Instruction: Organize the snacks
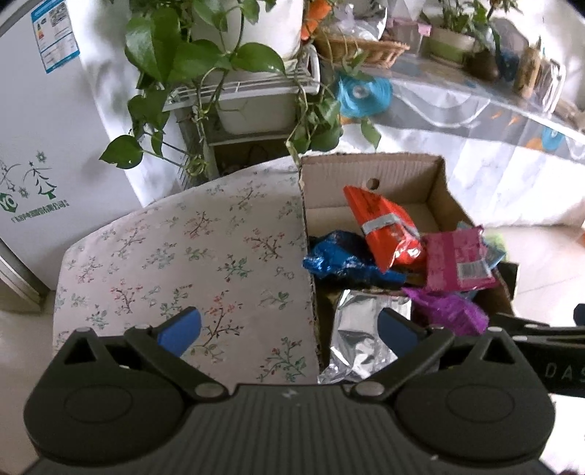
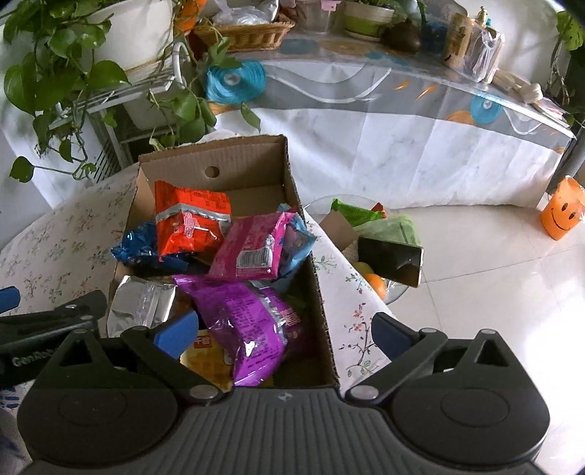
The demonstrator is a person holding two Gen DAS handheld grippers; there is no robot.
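An open cardboard box stands on a floral-cloth table and holds several snack bags: an orange one, a blue one, a pink one, a purple one, a silver one and a yellow one. My left gripper is open and empty above the box's left wall. My right gripper is open and empty above the box's near end, over the purple bag.
A fridge stands at the left. A rack with potted plants is behind the table. A long covered table carries a wicker basket and jars. A glass bowl of fruit with a phone sits right of the box. An orange smiley container stands on the tile floor.
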